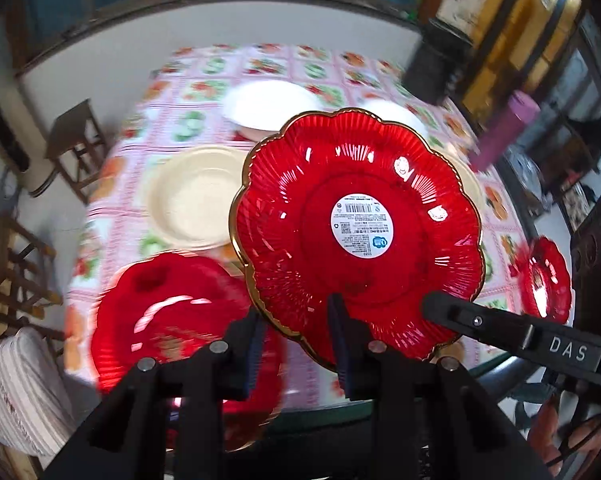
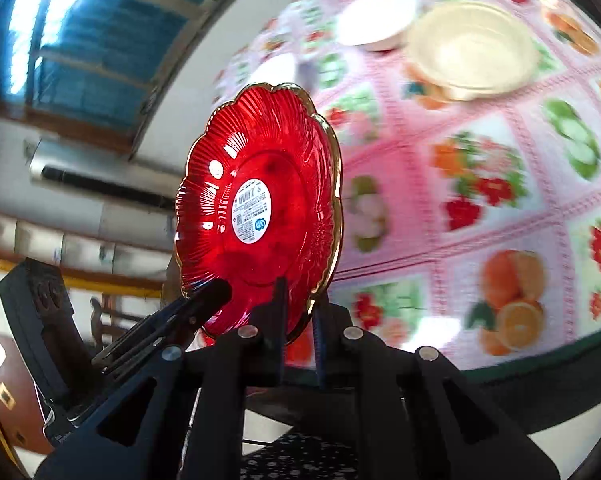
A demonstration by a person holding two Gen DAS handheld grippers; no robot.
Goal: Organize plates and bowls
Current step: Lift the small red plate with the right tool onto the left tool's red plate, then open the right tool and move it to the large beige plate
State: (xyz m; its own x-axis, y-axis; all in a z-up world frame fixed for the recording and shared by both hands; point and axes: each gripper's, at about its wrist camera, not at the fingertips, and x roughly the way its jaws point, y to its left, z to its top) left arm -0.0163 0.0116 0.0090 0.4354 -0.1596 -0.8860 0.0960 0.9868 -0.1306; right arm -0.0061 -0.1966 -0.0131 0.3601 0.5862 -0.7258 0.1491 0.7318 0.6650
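My left gripper (image 1: 296, 340) is shut on the rim of a red scalloped glass plate (image 1: 356, 232) with a gold edge, held tilted above the table, its white-labelled underside facing me. A second red plate (image 1: 172, 316) lies on the table below at the near left. My right gripper (image 2: 300, 320) is shut on the rim of another red plate (image 2: 260, 208), held almost on edge; it also shows in the left wrist view (image 1: 546, 280). The left gripper's finger (image 2: 204, 300) touches that plate's lower left rim.
On the fruit-pattern tablecloth (image 2: 480, 184) stand a cream plate (image 1: 196, 196), a cream bowl (image 2: 472, 48) and white bowls (image 1: 268, 108) (image 2: 376, 20). A purple bottle (image 1: 504, 132) stands at the right edge. Wooden chairs (image 1: 76, 144) stand left of the table.
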